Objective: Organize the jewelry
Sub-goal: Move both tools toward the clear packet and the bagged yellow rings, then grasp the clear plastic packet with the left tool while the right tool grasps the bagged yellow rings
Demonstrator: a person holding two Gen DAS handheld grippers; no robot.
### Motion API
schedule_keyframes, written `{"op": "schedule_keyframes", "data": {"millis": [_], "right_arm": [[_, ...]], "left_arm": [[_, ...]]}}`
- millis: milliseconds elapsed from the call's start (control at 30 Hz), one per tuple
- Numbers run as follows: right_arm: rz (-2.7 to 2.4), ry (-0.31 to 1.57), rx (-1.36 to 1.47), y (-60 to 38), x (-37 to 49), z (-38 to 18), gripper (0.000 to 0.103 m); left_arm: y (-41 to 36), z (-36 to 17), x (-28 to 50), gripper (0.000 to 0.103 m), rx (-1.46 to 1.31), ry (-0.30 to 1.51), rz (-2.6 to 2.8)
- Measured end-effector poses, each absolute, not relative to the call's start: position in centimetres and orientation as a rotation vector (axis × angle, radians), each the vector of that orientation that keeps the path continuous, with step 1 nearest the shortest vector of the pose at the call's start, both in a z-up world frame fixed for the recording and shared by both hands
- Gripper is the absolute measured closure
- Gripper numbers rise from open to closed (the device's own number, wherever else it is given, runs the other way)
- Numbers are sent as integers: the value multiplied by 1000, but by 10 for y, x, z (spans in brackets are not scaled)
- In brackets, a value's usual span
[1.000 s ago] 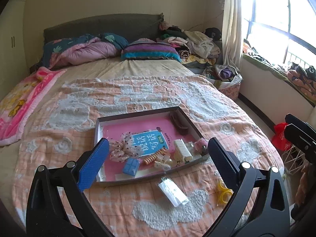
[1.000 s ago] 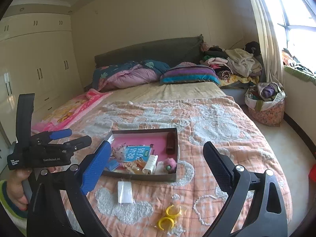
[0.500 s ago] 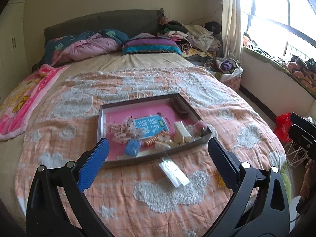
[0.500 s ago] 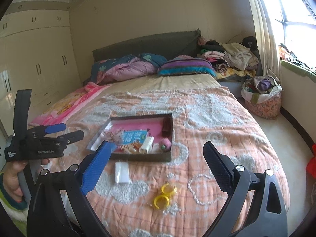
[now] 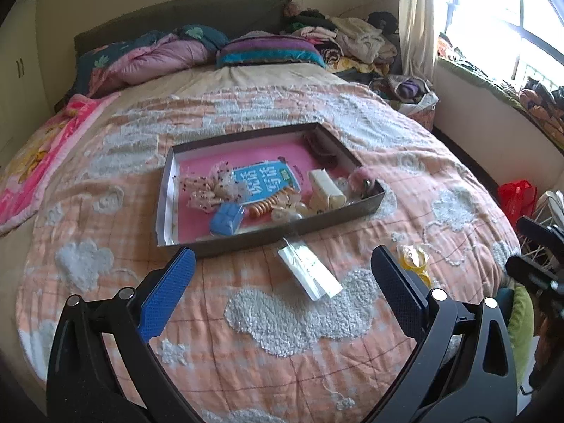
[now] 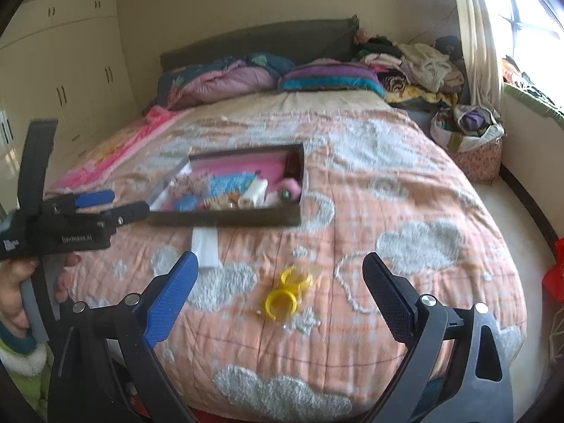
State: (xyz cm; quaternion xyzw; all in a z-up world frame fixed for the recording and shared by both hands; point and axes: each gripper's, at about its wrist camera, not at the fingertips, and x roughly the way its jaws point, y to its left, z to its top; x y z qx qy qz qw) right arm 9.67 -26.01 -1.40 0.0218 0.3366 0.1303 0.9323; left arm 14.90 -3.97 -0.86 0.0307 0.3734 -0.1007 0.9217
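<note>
A shallow dark box [image 5: 352, 213] with a pink lining sits on the bed and holds several small items: a blue booklet [image 5: 268, 181], a blue case [image 5: 225, 220], a beaded bracelet [image 5: 264, 206] and a pink pom-pom [image 5: 359, 178]. The box also shows in the right wrist view [image 6: 225, 218]. A clear plastic packet [image 5: 310, 271] lies on the blanket in front of the box. Two yellow rings [image 6: 287, 290] lie on the blanket right of the packet. My left gripper [image 5: 278, 292] is open and empty above the packet. My right gripper [image 6: 278, 292] is open and empty above the yellow rings.
The bed has an orange blanket [image 5: 282, 317] with white cloud patches. Pillows and quilts [image 5: 197, 53] lie at the headboard. A clothes pile [image 5: 352, 38] and a basket [image 6: 469, 141] stand by the window. Wardrobes [image 6: 70, 70] line the left wall.
Both grippers have pulled back and risen from the box, so the box looks farther away. The packet and yellow rings now lie between the fingers. Both stay open and empty.
</note>
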Motion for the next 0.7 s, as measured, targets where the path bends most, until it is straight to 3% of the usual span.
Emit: {"op": "schedule_keyframes", "data": {"millis": [600, 667, 700], "right_arm": [[226, 913, 78, -239, 165, -105, 10], [226, 925, 69, -236, 170, -113, 16], [228, 941, 64, -234, 172, -118, 34]], "left_arm": [[-48, -67, 185, 10, -5, 914, -239], [-50, -73, 192, 10, -26, 935, -247], [-53, -77, 196, 10, -33, 943, -248]]}}
